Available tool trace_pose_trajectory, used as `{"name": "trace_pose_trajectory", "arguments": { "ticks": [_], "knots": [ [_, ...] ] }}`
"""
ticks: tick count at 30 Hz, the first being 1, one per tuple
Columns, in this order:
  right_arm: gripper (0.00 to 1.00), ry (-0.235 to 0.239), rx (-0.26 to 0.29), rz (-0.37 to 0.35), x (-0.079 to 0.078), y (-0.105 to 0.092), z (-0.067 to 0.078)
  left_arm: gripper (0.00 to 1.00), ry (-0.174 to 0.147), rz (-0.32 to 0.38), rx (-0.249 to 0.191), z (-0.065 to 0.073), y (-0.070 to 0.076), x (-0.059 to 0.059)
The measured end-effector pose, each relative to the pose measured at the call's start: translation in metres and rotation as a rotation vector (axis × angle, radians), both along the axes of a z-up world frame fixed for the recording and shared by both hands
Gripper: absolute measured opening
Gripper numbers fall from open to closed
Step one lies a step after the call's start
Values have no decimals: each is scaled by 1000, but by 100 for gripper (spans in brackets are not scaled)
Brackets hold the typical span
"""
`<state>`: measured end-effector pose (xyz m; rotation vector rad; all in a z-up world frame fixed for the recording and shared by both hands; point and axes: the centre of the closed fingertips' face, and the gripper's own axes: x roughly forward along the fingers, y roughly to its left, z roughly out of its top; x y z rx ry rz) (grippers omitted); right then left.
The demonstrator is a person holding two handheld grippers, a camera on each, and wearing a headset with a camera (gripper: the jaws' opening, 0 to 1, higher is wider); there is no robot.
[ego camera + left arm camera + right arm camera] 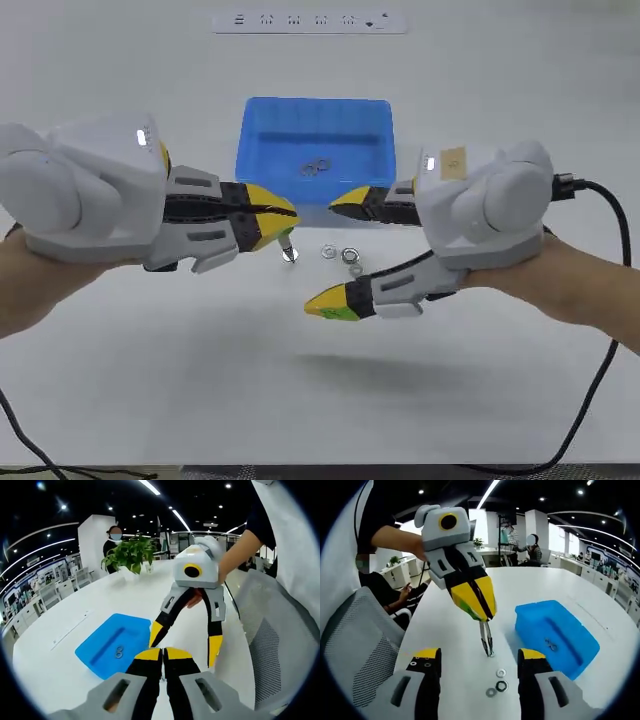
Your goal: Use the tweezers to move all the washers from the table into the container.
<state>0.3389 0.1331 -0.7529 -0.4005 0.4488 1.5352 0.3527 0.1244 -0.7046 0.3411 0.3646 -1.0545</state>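
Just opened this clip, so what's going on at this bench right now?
A person is working with a handheld tool in each hand. The left tool is shut on a pair of tweezers, whose tips point down at a washer on the white table. The right tool is open, holding nothing, beside it. Three loose washers lie nearby, and a few collected washers sit in the blue container.

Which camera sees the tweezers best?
The right gripper view: the tweezers hang clear below the left gripper. The head view catches only their tip; in the left gripper view, shut jaws hide them.
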Motion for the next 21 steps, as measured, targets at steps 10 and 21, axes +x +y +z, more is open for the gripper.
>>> {"name": "trace_pose_trajectory", "arguments": {
  "ticks": [10,21],
  "knots": [
    [33,6,-15,93,7,18,-5,5,1,8,-14,-1,2,1],
    [14,-21,-69,227,1,27,-12,5,-5,-19,-11,-1,-3,0]
  ]
}}
